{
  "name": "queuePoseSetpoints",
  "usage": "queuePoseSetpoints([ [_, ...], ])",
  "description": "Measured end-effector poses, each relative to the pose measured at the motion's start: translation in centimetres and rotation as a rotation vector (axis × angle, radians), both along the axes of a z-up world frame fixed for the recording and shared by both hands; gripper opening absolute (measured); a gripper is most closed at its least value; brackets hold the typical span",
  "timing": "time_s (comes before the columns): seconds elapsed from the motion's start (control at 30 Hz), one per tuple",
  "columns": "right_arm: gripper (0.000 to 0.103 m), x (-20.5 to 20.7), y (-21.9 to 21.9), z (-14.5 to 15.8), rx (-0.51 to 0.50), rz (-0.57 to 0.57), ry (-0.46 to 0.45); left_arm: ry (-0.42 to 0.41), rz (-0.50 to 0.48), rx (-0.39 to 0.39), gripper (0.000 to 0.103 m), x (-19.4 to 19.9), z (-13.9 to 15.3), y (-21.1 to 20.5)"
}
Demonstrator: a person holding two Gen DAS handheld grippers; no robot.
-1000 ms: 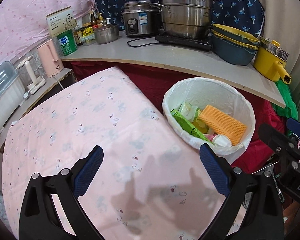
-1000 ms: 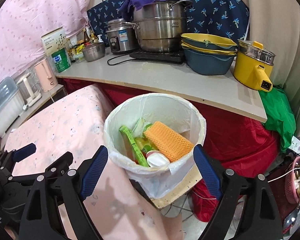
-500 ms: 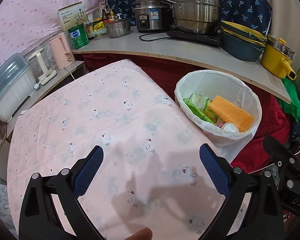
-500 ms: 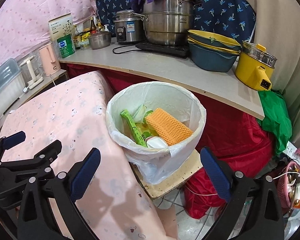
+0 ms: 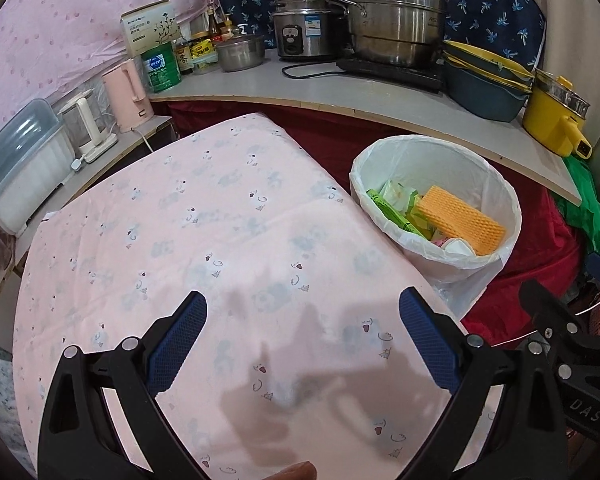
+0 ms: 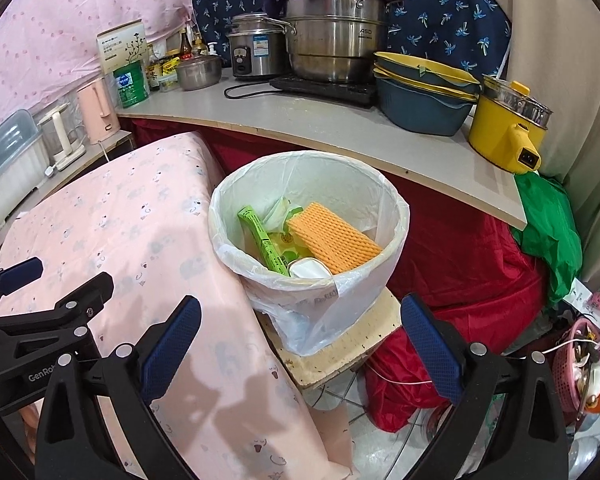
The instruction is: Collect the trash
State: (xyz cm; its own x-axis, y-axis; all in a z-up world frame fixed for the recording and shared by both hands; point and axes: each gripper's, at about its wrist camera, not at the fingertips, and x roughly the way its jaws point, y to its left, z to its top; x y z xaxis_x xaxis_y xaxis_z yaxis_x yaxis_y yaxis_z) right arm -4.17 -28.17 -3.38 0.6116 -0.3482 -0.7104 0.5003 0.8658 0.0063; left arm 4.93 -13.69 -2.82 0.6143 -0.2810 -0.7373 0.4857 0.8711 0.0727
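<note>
Both claws are empty and stand wide apart. The right claw (image 6: 300,340) has just been opening to its full spread with nothing between its jaws, and compared with a second ago it sits further back from the bin (image 6: 312,280), which then filled the space between its fingers and now lies clear ahead of them. The left claw (image 5: 304,340) hangs over the pink cloth-covered table (image 5: 180,220), jaws likewise apart, holding nothing — its view has drawn back too, showing more of the cloth. The trash is all in the white-lined bin, which stands on a low board just beside the table's edge: an orange sponge (image 6: 334,238), a green wrapper (image 6: 262,240) and a small white cup (image 6: 308,270) among other wrappers. No loose item shows on the cloth in either view. Judgement: the last deposit is complete and both claws are retreating; collection appears finished or very near it.
</note>
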Motion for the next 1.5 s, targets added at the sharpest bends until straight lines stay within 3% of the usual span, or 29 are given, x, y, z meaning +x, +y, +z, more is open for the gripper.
queuePoseSetpoints([
  [0.4, 0.096, 0.6, -0.4, 0.2, 0.005, 0.001, -0.014, 0.021, 0.03, -0.021, 0.092, 0.8, 0.2, -0.2],
  [1.5, 0.096, 1.1, -1.5, -0.5, 0.018, -0.011, -0.001, -0.019, 0.047, 0.009, 0.092, 1.1, 0.2, -1.0],
])
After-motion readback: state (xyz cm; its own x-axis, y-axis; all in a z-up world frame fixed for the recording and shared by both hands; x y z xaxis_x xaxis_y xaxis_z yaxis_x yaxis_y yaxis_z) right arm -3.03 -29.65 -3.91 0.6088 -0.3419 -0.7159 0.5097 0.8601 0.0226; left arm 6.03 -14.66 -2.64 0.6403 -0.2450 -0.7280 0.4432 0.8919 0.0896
